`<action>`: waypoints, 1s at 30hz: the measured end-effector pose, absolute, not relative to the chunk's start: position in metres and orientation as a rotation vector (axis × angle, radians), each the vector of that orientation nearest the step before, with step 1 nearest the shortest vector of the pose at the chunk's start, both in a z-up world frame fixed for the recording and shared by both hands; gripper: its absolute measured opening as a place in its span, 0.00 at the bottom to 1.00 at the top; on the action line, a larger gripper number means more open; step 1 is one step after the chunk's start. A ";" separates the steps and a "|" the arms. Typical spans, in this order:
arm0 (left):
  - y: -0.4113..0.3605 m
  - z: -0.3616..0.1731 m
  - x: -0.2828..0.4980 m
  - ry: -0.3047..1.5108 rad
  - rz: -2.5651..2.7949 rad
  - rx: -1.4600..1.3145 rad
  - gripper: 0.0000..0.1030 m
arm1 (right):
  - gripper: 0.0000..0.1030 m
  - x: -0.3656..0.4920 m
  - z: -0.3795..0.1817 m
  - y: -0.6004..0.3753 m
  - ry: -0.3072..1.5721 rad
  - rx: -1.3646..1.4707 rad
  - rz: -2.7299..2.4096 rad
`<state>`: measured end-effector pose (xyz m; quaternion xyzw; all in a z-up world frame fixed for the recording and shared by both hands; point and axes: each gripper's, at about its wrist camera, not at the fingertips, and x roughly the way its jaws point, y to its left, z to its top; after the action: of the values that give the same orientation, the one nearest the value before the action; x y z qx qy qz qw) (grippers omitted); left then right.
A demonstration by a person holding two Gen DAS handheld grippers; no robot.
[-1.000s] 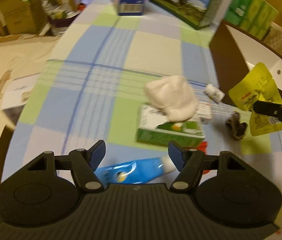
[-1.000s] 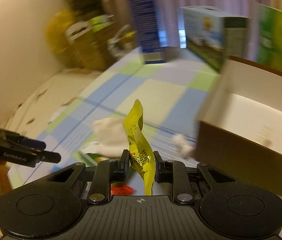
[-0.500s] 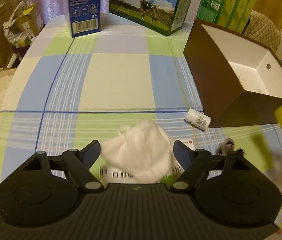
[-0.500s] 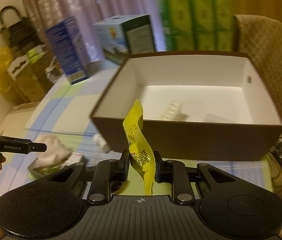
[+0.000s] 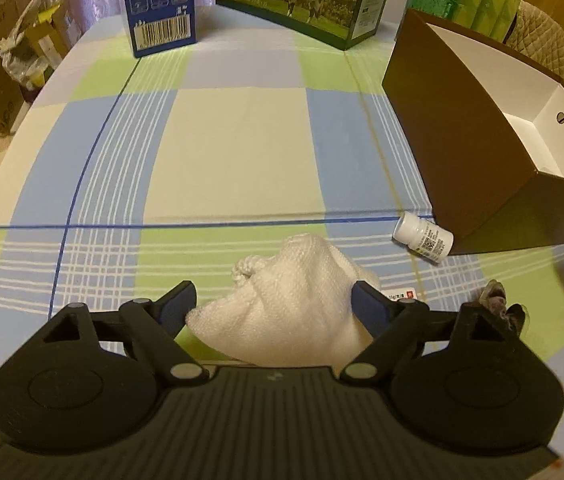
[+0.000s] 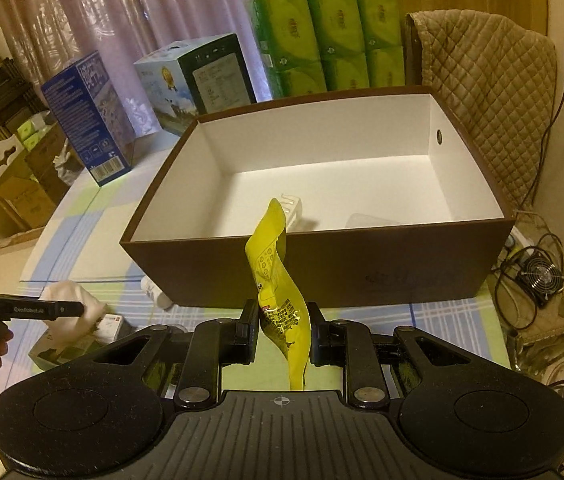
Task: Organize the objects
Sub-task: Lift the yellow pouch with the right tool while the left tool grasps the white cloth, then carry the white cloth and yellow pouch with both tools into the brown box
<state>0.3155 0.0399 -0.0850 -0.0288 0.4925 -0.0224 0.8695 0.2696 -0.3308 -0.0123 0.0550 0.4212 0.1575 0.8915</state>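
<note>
Two fingers of the right gripper (image 6: 280,330) pinch a yellow packet (image 6: 280,280) before the brown box (image 6: 322,272). Left gripper (image 5: 272,304) fingers stand spread around a white cloth (image 5: 290,312) near the worktop's (image 5: 238,140) front edge.

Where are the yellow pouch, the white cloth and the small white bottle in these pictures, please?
yellow pouch (image 6: 282,312): right wrist view, printed lower half between the fingers.
white cloth (image 5: 294,304): left wrist view, middle of the bunched fabric.
white bottle (image 5: 424,237): left wrist view, labelled side.

Left gripper (image 5: 272,304), jaws wide apart around white cloth (image 5: 288,308) on checked tablecloth (image 5: 238,140).
</note>
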 end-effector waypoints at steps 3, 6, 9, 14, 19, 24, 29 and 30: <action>0.035 -0.082 0.314 1.011 -0.051 -0.019 0.71 | 0.20 0.271 -0.013 -0.330 0.880 0.108 0.331; 0.032 -0.081 0.313 1.000 -0.058 0.007 0.63 | 0.20 0.273 -0.015 -0.327 0.884 0.106 0.334; 0.031 -0.080 0.312 0.998 -0.067 0.000 0.53 | 0.20 0.274 -0.016 -0.326 0.886 0.101 0.335; 0.032 -0.076 0.309 0.986 -0.061 -0.001 0.44 | 0.20 0.274 -0.017 -0.327 0.889 0.101 0.334; 0.034 -0.067 0.307 0.976 -0.045 -0.007 0.39 | 0.20 0.274 -0.019 -0.330 0.890 0.104 0.328; 0.035 -0.059 0.301 0.967 -0.032 -0.017 0.38 | 0.20 0.273 -0.017 -0.333 0.881 0.109 0.331; 0.035 -0.046 0.293 0.953 -0.020 -0.035 0.38 | 0.20 0.273 -0.014 -0.338 0.872 0.117 0.330; 0.034 -0.042 0.290 0.948 -0.019 -0.040 0.38 | 0.20 0.272 -0.013 -0.340 0.870 0.120 0.331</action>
<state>0.2901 0.0342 -0.0420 -0.0191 0.4565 -0.0093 0.8895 0.2724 -0.3401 -0.0133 0.0577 0.4192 0.1597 0.8919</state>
